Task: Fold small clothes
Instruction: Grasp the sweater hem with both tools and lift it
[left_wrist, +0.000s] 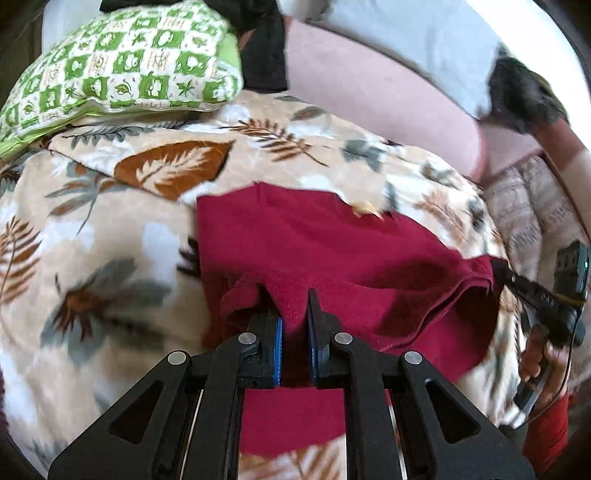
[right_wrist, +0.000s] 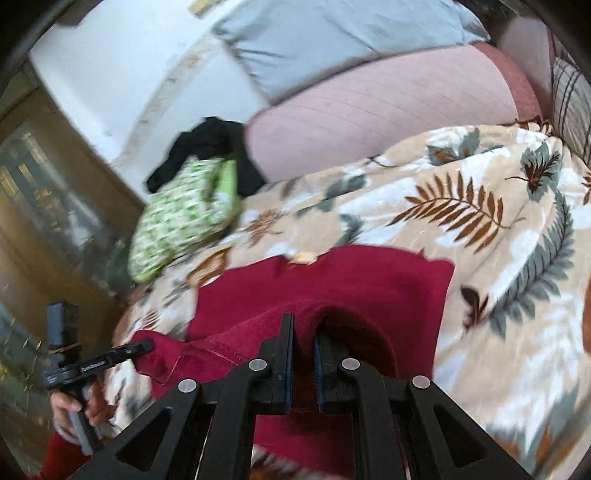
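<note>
Right, you've got both claws clamped on the dark red garment (left_wrist: 332, 251), one at each end of its near edge. Your left gripper (left_wrist: 294, 306) has its blue pads pinched tight on a fold of the fleecy cloth, and your right gripper (right_wrist: 303, 328) bites the same way on the opposite corner, cloth bunched up between its fingers. That near edge hangs lifted between the two claws, while the far part of the garment lies flat on the leaf-print blanket (left_wrist: 110, 229). A small pale yellow scrap (left_wrist: 365, 210) sits at the garment's far edge. Beyond it, a green-and-white checked pillow (left_wrist: 122, 70) rests on the blanket, with a black cloth (right_wrist: 207, 147) just behind it and a pink cushion (right_wrist: 376, 114) alongside. From the left wrist view your right hand (left_wrist: 543, 354) shows at the frame's edge, wrapped around its handle; the picture is blurred throughout.
</note>
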